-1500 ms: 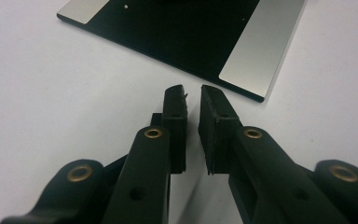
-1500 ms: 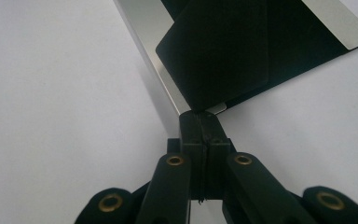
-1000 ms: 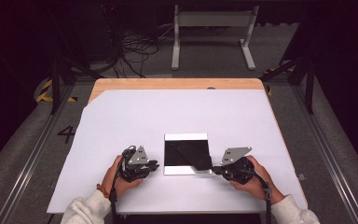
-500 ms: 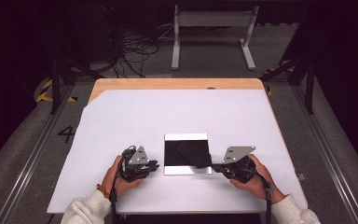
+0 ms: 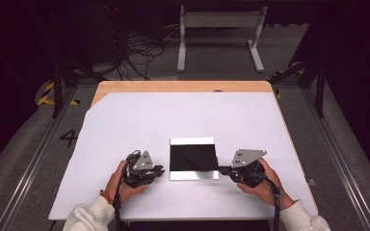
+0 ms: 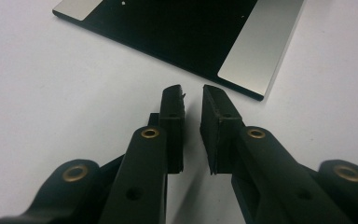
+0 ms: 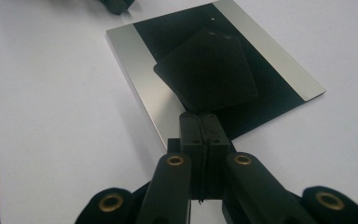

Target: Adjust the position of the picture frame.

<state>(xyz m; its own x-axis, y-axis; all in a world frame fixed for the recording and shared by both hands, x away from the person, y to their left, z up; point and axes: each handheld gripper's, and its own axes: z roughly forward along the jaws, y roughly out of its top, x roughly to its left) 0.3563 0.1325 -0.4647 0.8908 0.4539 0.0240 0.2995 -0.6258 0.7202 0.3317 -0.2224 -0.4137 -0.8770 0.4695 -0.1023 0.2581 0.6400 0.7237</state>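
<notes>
A flat black plate (image 5: 192, 174) with silver strips along two edges lies on the white table, near the front. On it rests a thin black square sheet (image 7: 205, 70), turned at an angle, faint in the high view (image 5: 198, 156). My right gripper (image 7: 199, 115) is shut, and the sheet's near corner runs in between its tips; from above it sits at the plate's right front corner (image 5: 220, 169). My left gripper (image 6: 191, 91) lies on the table just left of the plate (image 6: 247, 51). Its jaws stand a narrow gap apart with nothing between them, as the high view (image 5: 160, 172) also shows.
The white table cover (image 5: 139, 125) stretches wide around the plate, with a wooden edge (image 5: 183, 86) at the far side. Beyond the table stand a grey metal frame (image 5: 219, 21) and loose cables (image 5: 139, 48) on the floor. Rails (image 5: 33, 159) run along both sides.
The right hand has shifted very slightly to the right. The left hand, the plate and the sheet look the same.
</notes>
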